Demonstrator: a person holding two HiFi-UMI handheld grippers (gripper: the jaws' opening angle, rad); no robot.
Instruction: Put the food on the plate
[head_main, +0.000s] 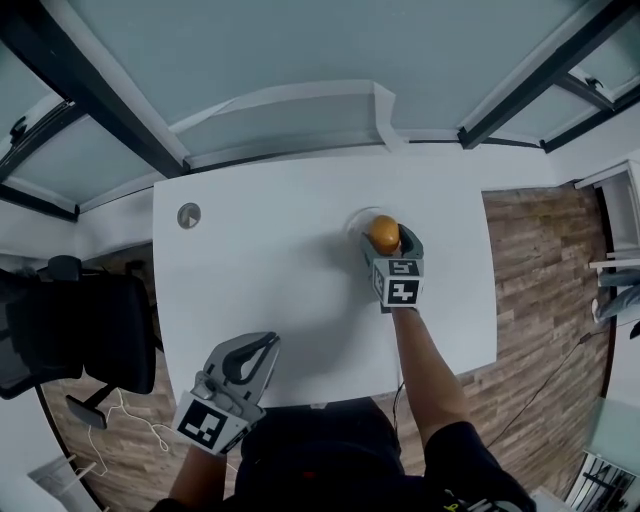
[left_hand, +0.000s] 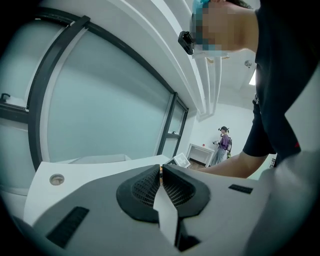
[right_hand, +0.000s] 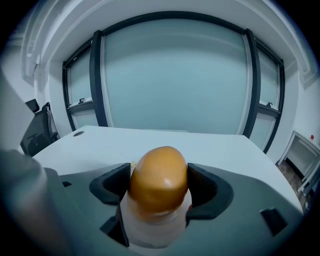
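White worktop (head_main: 250, 290): egg-shaped food (right_hand: 159, 177) is clamped in the jaws of the right gripper (head_main: 390, 245), apparently over the plate (head_main: 352, 222); the jaws of the left gripper (left_hand: 161, 172) are pressed together.

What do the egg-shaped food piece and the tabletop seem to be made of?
The egg-shaped food piece: probably moulded plastic, glossy golden-brown; a sharp highlight sits on its smooth skin, though real glazed food can't be ruled out. The tabletop: white laminate or painted board, matte, evenly coloured with no grain.

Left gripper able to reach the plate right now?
Probably yes: bare table lies between the left gripper and the plate. But the right gripper, shut on the food, sits over it, leaving only the left rim free.
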